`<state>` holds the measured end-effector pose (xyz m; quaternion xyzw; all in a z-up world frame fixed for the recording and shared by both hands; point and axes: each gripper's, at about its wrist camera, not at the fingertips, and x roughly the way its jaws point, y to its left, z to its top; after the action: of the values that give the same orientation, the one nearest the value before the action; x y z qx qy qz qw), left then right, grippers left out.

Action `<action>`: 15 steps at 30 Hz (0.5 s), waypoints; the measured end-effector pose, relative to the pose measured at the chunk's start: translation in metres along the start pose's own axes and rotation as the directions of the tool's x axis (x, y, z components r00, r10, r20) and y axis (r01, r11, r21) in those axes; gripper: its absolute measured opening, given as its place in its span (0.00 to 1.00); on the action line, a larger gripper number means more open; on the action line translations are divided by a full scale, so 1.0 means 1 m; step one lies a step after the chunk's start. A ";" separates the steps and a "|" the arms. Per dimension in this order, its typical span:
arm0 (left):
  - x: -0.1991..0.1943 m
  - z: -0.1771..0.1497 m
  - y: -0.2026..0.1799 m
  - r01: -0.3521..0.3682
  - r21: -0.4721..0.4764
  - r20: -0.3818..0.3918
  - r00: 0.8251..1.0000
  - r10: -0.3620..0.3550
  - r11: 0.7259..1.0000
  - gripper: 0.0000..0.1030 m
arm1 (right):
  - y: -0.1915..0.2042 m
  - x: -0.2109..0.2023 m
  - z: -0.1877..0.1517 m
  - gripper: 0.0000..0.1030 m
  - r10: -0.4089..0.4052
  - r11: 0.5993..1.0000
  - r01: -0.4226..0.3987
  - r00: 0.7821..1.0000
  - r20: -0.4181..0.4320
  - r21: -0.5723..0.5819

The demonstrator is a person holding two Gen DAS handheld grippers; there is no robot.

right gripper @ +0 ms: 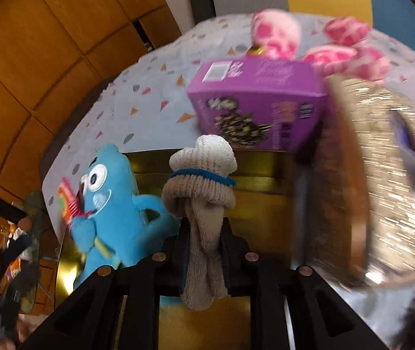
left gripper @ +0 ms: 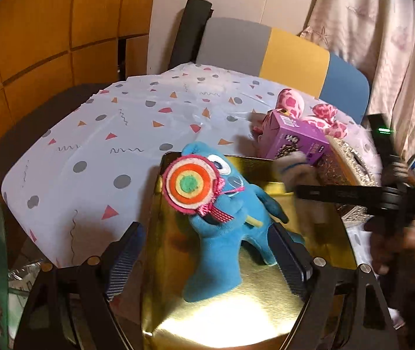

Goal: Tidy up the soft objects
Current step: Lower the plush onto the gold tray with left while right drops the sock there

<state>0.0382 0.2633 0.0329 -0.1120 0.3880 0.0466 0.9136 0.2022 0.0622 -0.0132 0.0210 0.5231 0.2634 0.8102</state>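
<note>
While the blue plush toy (left gripper: 222, 239) is seen lying in the gold tray (left gripper: 309, 175), the left gripper (left gripper: 207, 265) is held around its lower body with the jaws spread wide, the pads clear of the fabric. A rolled beige sock (right gripper: 201, 204) is pinched between the narrowly set jaws of the right gripper (right gripper: 203, 250) above the same tray. Behind it, a purple box (right gripper: 259, 99) and a pink spotted plush (right gripper: 277, 35) are placed on the patterned tablecloth (left gripper: 90, 145).
</note>
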 end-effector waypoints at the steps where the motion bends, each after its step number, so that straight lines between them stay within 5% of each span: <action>1: -0.001 -0.002 -0.001 0.010 -0.007 0.002 1.000 -0.010 1.000 0.85 | 0.003 0.008 0.003 0.23 0.004 1.000 -0.004 1.000 -0.009 0.009; 7: -0.002 -0.013 -0.002 0.028 -0.036 -0.009 1.000 -0.029 0.999 0.88 | 0.016 0.025 0.006 0.34 0.003 1.000 -0.003 1.000 -0.028 0.003; 15: -0.002 -0.020 -0.006 -0.013 -0.038 -0.017 1.000 0.012 0.999 1.00 | 0.020 -0.013 -0.009 0.40 -0.021 0.999 0.023 0.998 0.057 -0.046</action>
<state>0.0238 0.2526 0.0215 -0.1273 0.3953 0.0588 0.9078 0.1823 0.0714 0.0002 0.0038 0.4942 0.2658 0.8277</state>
